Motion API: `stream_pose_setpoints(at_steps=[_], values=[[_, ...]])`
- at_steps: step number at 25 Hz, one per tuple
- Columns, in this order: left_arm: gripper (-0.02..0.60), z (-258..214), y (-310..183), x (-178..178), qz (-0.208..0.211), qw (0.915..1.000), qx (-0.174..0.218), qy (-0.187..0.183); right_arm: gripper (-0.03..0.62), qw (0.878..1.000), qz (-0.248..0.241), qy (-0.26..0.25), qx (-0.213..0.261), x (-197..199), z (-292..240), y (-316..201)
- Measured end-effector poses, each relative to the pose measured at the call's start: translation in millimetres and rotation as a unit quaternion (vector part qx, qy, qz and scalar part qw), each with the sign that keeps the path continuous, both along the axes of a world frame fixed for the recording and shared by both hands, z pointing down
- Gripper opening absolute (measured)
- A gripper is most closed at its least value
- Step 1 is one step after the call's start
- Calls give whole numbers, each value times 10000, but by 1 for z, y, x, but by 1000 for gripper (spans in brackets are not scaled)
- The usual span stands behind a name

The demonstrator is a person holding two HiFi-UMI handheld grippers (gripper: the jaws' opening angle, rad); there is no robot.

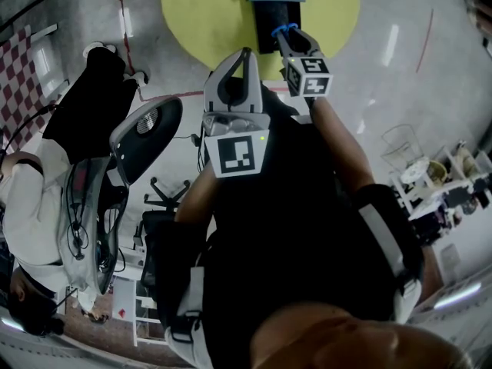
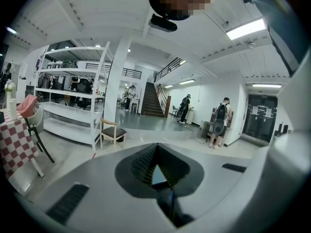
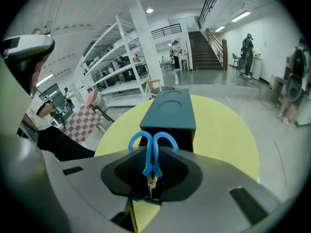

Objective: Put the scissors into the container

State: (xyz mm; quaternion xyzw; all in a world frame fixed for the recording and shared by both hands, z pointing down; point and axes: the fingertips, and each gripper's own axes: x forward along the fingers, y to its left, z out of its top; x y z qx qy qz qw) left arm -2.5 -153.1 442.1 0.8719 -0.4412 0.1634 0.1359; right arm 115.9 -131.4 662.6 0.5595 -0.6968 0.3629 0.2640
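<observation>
Scissors sit clamped in my right gripper, its jaws closed on the blades with the metal pivot down between them, and the two blue handle loops stick out past the jaw tips, side by side. They point toward the container, a dark teal box with a shallow round dent in its lid and a dark near end. The scissors are just short of that near end and are not inside it. The box stands on a round yellow surface, which spreads wider to the right than to the left and is bare around the box. In the head view my right gripper hangs over the near edge of that yellow round, and my left gripper is held nearer to me and to the left, off the yellow. Its jaws meet at the tips with nothing between them, only a small gap lower down. Around the yellow lies a pale grey polished floor. To the left stand white shelving racks, with a red-and-white checked cloth nearer. A staircase rises at the far end, and a few people stand far off to the right.
</observation>
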Motion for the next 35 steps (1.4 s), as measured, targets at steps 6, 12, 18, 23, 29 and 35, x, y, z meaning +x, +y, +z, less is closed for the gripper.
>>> stream_pose_setpoints(at_steps=[6,12,18,23,29,35], values=[[-2,-1,-5,-1,2,10000,42,9,84,10000,-4,34,-34,-2,6,-8],[-2,-3,-10,-5,-278,9990,-84,327,84,9999,66,32,-133,-2,17,-17],[-2,-3,-12,-7,-318,9988,-133,336,84,9999,37,72,-144,-2,28,-23],[-2,-3,-13,-10,-457,9979,-185,424,84,9996,39,132,-254,-3,33,-28],[-2,0,-20,-10,-506,9976,-227,406,84,9992,41,115,-376,-1,41,-35],[-2,-1,-23,-6,-473,9980,-207,357,84,9985,48,127,-530,1,45,-38]])
